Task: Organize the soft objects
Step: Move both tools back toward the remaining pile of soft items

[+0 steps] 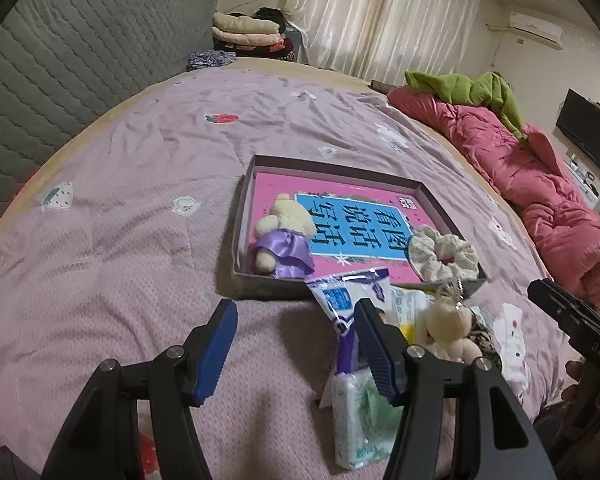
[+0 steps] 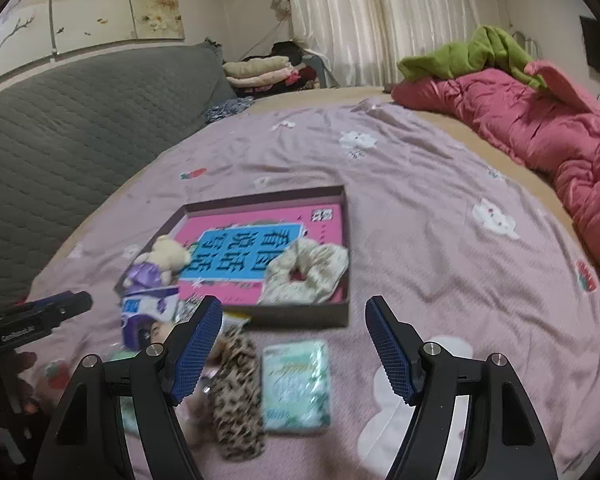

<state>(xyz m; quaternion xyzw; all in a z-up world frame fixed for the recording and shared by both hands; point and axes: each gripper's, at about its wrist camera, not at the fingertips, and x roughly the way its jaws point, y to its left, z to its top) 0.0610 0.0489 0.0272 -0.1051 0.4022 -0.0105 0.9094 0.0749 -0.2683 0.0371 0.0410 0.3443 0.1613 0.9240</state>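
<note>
A shallow brown box (image 1: 260,284) (image 2: 300,316) with a pink book inside lies on the bed. In it are a small bear in a purple dress (image 1: 284,236) (image 2: 156,264) and a floral scrunchie (image 1: 444,254) (image 2: 308,270). In front of the box lie tissue packs (image 1: 360,412) (image 2: 296,388), a blue-white pack (image 1: 340,296) (image 2: 148,308), a cream bear keychain (image 1: 450,330) and a leopard scrunchie (image 2: 236,392). My left gripper (image 1: 294,322) is open, empty, above the bed near the packs. My right gripper (image 2: 294,328) is open, empty, above the green tissue pack.
The bed has a lilac patterned cover (image 1: 140,200) (image 2: 440,240). A pink quilt (image 1: 540,200) (image 2: 540,128) with a green cloth lies along the right side. A grey padded headboard (image 1: 60,72) and folded clothes (image 1: 248,32) are at the back.
</note>
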